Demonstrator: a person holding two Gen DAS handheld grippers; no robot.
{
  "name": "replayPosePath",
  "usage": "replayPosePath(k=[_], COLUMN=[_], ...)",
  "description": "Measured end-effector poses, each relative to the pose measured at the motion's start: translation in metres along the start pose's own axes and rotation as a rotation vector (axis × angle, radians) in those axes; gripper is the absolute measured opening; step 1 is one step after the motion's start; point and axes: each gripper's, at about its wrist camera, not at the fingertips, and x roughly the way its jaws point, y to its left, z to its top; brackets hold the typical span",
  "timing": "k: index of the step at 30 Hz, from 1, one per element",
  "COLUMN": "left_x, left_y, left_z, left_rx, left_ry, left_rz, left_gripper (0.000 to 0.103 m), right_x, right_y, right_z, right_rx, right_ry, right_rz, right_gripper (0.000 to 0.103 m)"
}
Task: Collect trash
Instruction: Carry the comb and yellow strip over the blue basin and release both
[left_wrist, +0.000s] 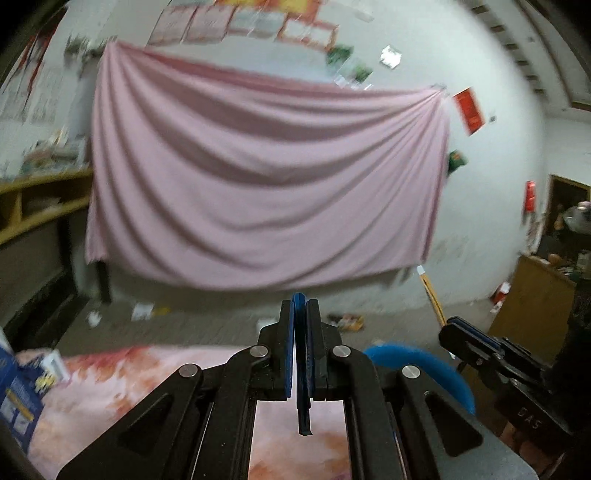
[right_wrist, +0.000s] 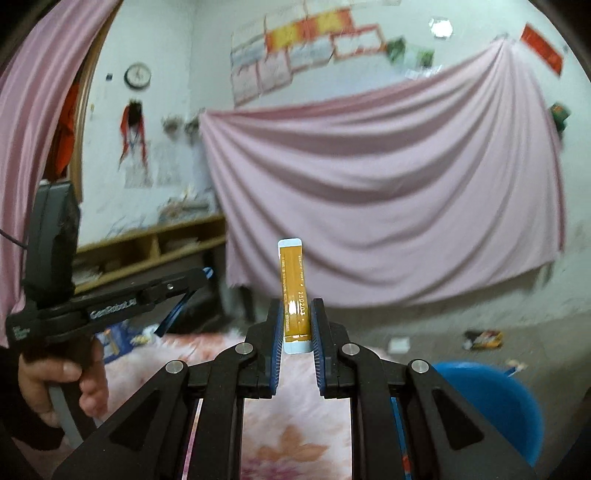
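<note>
- Left wrist view: the left gripper (left_wrist: 300, 306) has its jaws clenched with nothing visibly between the blue pads; they meet along their length. It points nearly level over a pink floral bedspread (left_wrist: 110, 373), toward a pink sheet (left_wrist: 258, 177) hung on the wall.
- Left wrist view: a blue bin (left_wrist: 424, 363) shows just past the bedspread's right edge, with the right gripper (left_wrist: 467, 332) above it. Scraps of litter lie on the floor beyond the bedspread's far edge, too blurred to name.
- Right wrist view: the right gripper (right_wrist: 297, 325) is grasping an orange sachet (right_wrist: 293, 291), standing upright, its lower part pinched between the pads and its upper end free above the fingertips.
- Right wrist view: the sachet looks light, thin and stiff enough to stand unsupported; its glossy film is likely slippery, so a firm pinch across the flat faces, low on the body as now, seems right. It is not fragile.
- Right wrist view: the blue bin sits at the bedspread's right edge, below and right of the sachet; a hand (right_wrist: 55, 376) holds the left tool at the left.
</note>
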Motion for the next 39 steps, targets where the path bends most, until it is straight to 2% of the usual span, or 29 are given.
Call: replayPosePath(k=[4, 9, 13, 21, 27, 31, 35, 39], left_x=[-0.004, 0.002, 0.018, 0.046, 0.067, 0.095, 0.118, 0.132], left_y=[-0.033, -0.070, -0.103, -0.150, -0.159, -0.162, -0.151, -0.148], left_z=[0.010, 0.013, 0.006, -0.004, -0.015, -0.023, -0.030, -0.031], left_rx=[0.033, 0.084, 0.124, 0.135, 0.133, 0.121, 0.052, -0.004], left_ry=[-0.100, -0.177, -0.178, -0.156, -0.071, 0.071, 0.193, 0.279], left_rz=[-0.078, -0.160, -0.219, -0.258, -0.239, -0.183, -0.171, -0.177], left_gripper=[0.004, 0.004, 0.004, 0.004, 0.004, 0.004, 0.004, 0.004], right_x=[-0.026, -0.052, -0.069, -0.081, -0.074, -0.061, -0.050, -0.043], right_y=[-0.016, -0.035, -0.056, -0.091, -0.100, -0.108, -0.112, -0.117], right_z=[0.009, 0.010, 0.007, -0.006, -0.014, -0.021, -0.027, -0.033], right_rx=[-0.018, -0.023, -0.008, 0.018, 0.039, 0.080, 0.111, 0.143], right_ry=[-0.098, -0.162, -0.172, -0.135, -0.066, 0.026, 0.108, 0.171], right_rz=[-0.085, -0.169, -0.226, -0.312, -0.328, -0.322, -0.322, -0.327], right_gripper=[0.012, 0.012, 0.013, 0.013, 0.013, 0.013, 0.013, 0.013])
